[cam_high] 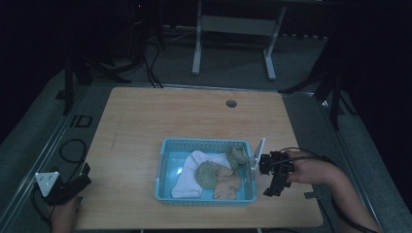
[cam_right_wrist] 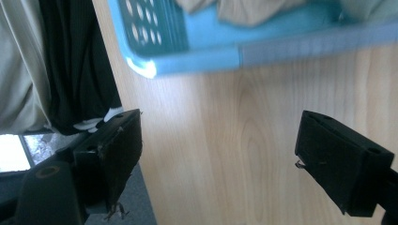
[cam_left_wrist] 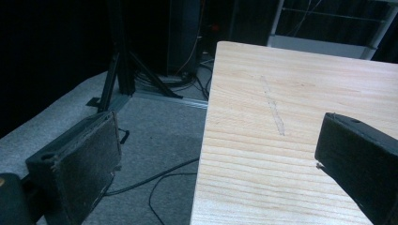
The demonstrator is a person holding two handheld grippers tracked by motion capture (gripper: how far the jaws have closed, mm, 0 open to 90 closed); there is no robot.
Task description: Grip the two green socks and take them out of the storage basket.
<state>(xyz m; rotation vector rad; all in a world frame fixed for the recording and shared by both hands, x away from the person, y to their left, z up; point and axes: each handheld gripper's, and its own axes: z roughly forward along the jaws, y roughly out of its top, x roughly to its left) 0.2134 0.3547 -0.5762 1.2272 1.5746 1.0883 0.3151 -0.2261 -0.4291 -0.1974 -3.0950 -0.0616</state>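
Note:
A light blue plastic basket (cam_high: pixel 167 145) stands on the wooden table (cam_high: pixel 145 121), front centre. Inside lie a white cloth (cam_high: pixel 190 170), a green cloth (cam_high: pixel 207 174), a tan cloth (cam_high: pixel 226 180) and a second green cloth (cam_high: pixel 237 156). My right gripper (cam_high: pixel 273 178) hovers just right of the basket, open and empty. In the right gripper view its jaws stand wide apart over bare wood, with the basket's corner (cam_right_wrist: pixel 141 65) beyond them. My left gripper (cam_high: pixel 68 187) sits at the table's front left corner, open and empty, its jaws straddling the table edge (cam_left_wrist: pixel 204 140) in the left gripper view.
A round cable hole (cam_high: pixel 231 103) sits near the table's far edge. Cables (cam_high: pixel 73 150) trail over the grey floor to the left. A white-legged desk frame (cam_high: pixel 233 29) and dark stands are beyond the table. A long scratch (cam_left_wrist: pixel 273 108) marks the wood.

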